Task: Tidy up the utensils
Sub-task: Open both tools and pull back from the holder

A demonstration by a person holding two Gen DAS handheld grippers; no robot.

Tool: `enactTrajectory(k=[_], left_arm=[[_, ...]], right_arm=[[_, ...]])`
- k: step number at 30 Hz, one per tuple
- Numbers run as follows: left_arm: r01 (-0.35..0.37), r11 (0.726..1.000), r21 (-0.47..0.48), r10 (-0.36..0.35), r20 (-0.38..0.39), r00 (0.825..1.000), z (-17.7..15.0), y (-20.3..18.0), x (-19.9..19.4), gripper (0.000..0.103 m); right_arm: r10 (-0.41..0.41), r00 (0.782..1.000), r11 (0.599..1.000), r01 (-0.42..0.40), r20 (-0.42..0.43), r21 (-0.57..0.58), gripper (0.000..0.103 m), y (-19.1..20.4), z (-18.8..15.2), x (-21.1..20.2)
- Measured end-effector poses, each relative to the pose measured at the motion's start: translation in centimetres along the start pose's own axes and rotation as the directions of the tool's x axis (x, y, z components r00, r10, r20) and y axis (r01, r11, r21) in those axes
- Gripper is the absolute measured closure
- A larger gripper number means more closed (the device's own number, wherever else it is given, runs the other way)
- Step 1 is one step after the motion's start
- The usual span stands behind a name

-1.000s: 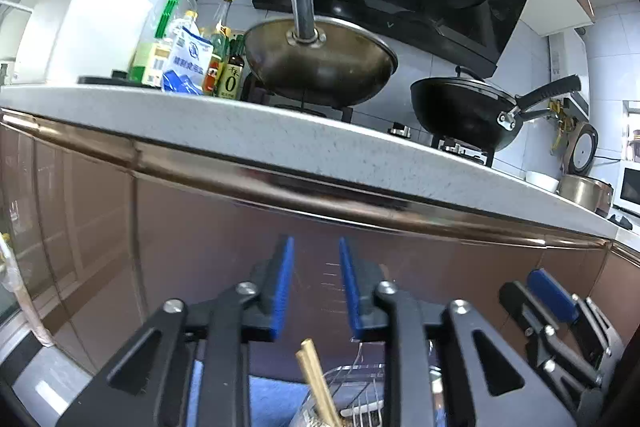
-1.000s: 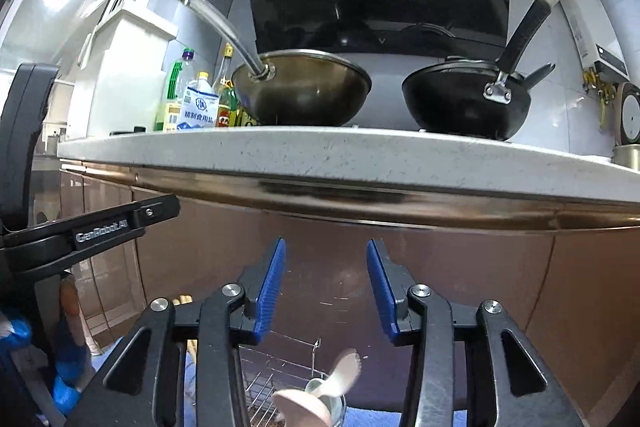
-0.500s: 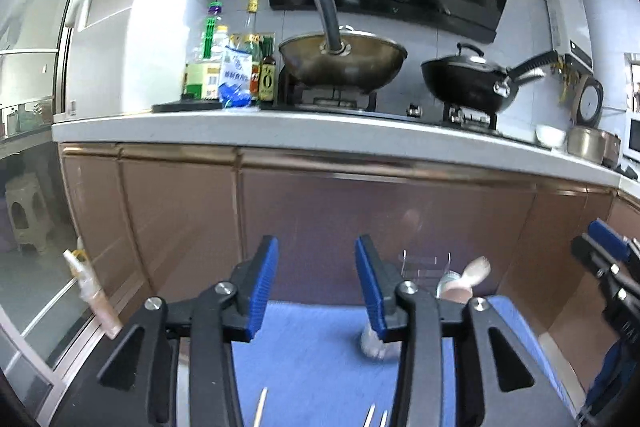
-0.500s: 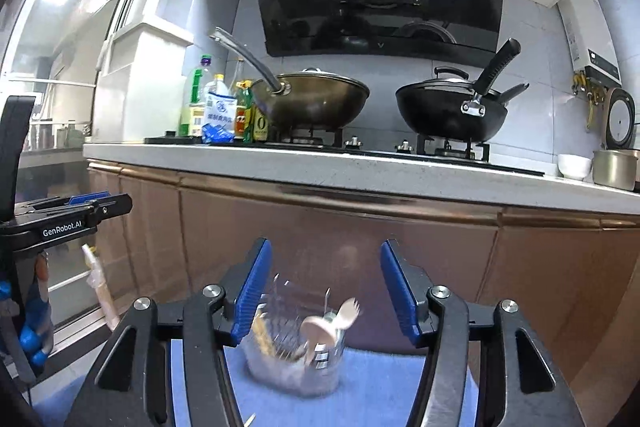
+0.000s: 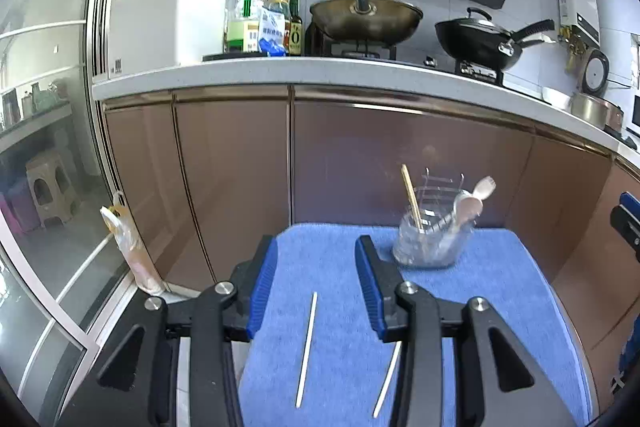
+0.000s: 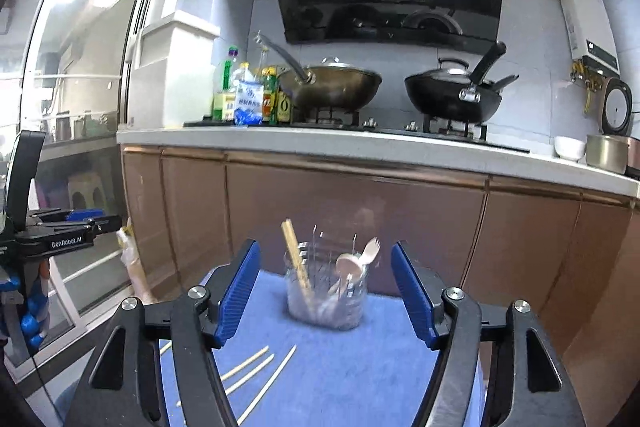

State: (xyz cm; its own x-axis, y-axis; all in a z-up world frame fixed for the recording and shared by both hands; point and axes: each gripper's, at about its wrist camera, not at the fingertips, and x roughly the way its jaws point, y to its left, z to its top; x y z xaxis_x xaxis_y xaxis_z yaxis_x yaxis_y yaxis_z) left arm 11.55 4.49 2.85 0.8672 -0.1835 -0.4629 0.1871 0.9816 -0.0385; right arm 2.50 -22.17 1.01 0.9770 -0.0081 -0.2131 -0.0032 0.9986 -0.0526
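Moved: both cams pulled back from cabinet front since 1 s ago; mat + holder, then mostly cut off at bottom edge, now in full view. L tongs gap wider than then.
Holder: clear utensil holder [image 6: 326, 291] w/ wire rack, upright at far end of blue mat [image 5: 500, 307], near cabinet doors [image 5: 360, 163]. Inside: wooden chopsticks [image 6: 295, 259] leaning left, pale spoons [image 6: 360, 259] on right side.
Loose items: pale chopsticks [image 6: 256, 367] flat on mat, near end, well apart from holder. Left view shows one stick [image 5: 307, 347] below L tongs gap, another [image 5: 386, 383] partly under its right arm.
L tongs [image 5: 316, 283]: part open, nothing between the pads.
R tongs [image 6: 325, 291]: opening wider, empty; holder framed beyond them, not touched.
Counter: white counter [image 6: 320, 139] above w/ wok, black pan, bottles; not part of job.
Risk: sticks thin + flat on soft mat → pads may skid over, pinch mat pile, or lift one by its end so it swings. Holder looks light; nudge while dropping sticks in could tip it.
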Motion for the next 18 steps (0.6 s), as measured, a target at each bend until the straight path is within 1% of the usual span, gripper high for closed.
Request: enactTrajectory(k=[4, 6, 9, 12, 14, 18], left_arm=[[0.05, 0.999, 0.022, -0.048, -0.066, 0.997, -1.4, 0.0, -0.1, 0.064], [0.088, 0.996, 0.026, -0.084, -0.113, 0.99, -2.1, -0.2, 0.5, 0.064], [0.117, 0.993, 0.019, -0.112, -0.178, 0.978, -3.2, -0.6, 2.1, 0.064], [0.127, 0.992, 0.008, -0.122, -0.217, 0.968, -4.2, -0.8, 3.6, 0.064], [0.13, 0.992, -0.002, -0.127, -0.227, 0.966, -4.8, -0.7, 4.3, 0.064], [0.094, 0.996, -0.006, -0.093, -0.218, 0.971, -5.3, -1.0, 4.9, 0.064]], right_arm=[[0.019, 0.999, 1.0, -0.019, -0.049, 0.005, 0.037, 0.5, -0.8, -0.5], [0.026, 0.996, 1.0, -0.025, -0.083, 0.008, 0.04, 0.6, -1.3, -0.3], [0.05, 0.988, 0.999, -0.046, -0.145, 0.029, 0.043, 0.4, -2.1, 0.6], [0.053, 0.98, 0.998, -0.044, -0.193, 0.049, 0.045, 0.0, -3.2, 1.6], [0.051, 0.977, 0.998, -0.04, -0.209, 0.055, 0.045, -0.3, -3.9, 2.0], [0.043, 0.972, 0.997, -0.029, -0.229, 0.067, 0.045, -1.0, -4.9, 2.5]])
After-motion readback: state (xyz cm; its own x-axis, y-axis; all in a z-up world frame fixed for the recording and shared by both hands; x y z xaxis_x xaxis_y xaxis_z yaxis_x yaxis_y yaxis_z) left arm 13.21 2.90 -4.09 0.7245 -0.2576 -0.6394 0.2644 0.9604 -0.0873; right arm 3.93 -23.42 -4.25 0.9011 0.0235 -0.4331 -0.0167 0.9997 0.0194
